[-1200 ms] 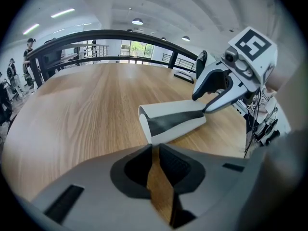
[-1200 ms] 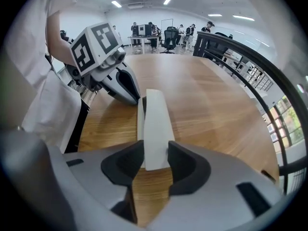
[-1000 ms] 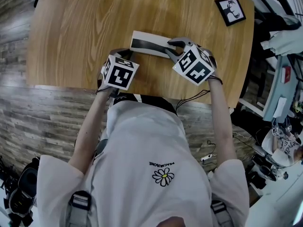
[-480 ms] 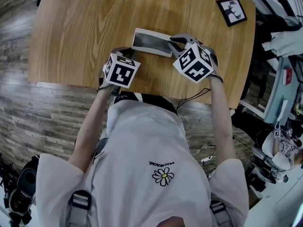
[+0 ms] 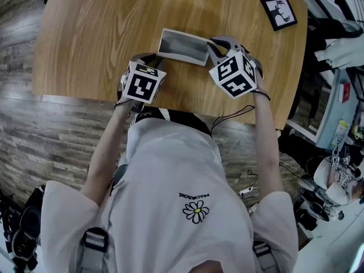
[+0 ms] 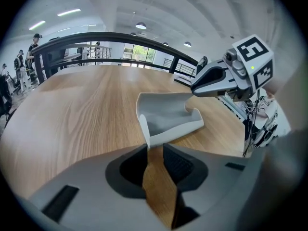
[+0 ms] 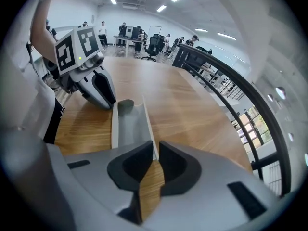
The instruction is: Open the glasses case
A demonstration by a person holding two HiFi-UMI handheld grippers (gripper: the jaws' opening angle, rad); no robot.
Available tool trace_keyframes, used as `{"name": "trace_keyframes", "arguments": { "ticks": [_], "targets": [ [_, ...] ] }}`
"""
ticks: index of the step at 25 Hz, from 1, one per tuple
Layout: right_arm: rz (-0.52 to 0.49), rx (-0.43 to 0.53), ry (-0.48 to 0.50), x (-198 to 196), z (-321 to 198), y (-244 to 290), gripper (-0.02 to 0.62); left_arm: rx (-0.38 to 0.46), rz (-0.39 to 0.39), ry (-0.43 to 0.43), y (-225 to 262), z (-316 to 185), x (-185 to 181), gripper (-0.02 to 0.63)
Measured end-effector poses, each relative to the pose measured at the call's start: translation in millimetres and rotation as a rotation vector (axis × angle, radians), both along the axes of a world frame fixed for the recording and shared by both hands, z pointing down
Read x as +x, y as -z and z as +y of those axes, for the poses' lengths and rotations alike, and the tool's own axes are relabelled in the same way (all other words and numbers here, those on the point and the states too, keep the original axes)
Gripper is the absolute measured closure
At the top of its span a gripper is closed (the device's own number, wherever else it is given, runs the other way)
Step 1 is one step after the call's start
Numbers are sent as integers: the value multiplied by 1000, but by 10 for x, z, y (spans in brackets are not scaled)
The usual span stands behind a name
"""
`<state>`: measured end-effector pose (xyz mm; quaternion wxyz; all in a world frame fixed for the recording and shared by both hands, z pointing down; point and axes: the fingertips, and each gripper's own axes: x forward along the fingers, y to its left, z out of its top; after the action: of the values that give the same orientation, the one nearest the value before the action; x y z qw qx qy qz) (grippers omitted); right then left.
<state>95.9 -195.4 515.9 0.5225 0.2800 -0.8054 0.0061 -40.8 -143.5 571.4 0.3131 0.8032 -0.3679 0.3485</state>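
Mostly open already: the glasses case (image 5: 183, 46) lies on the table (image 5: 85, 38) near our edge, grey inside showing. Our right gripper (image 5: 212, 45) pinches one thin wall, and the left gripper (image 5: 151, 59) has its jaws opening, the case's corner at their tips, unpressed. We'd judge only the final spread is left; the print by the daisy (image 5: 196, 212) on the shirt (image 5: 170, 169) is too small to read.

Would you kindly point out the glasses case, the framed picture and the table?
glasses case (image 5: 183, 47), head view, grey inside.
framed picture (image 5: 278, 13), head view, its centre.
table (image 5: 96, 38), head view, bare wood.
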Motion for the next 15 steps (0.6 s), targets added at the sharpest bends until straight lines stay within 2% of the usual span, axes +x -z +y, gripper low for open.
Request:
{"name": "trace_keyframes", "arguments": {
  "ticks": [4,7,9,12,15],
  "targets": [
    [-47,66,-45,72,-61,284,529,65,43,62,277,-52,-51,469],
    [-118,161,-100,92,-145,666,518,127,92,131,609,-177,-150,469],
    [-183,250,-142,101,-250,997,518,202,134,153,941,-367,-175,452],
    [-350,391,-206,80,-359,1590,518,358,192,161,1603,-682,-169,446],
    [-627,474,-276,67,-342,2250,509,529,255,163,2379,-880,-89,446]
  ]
}}
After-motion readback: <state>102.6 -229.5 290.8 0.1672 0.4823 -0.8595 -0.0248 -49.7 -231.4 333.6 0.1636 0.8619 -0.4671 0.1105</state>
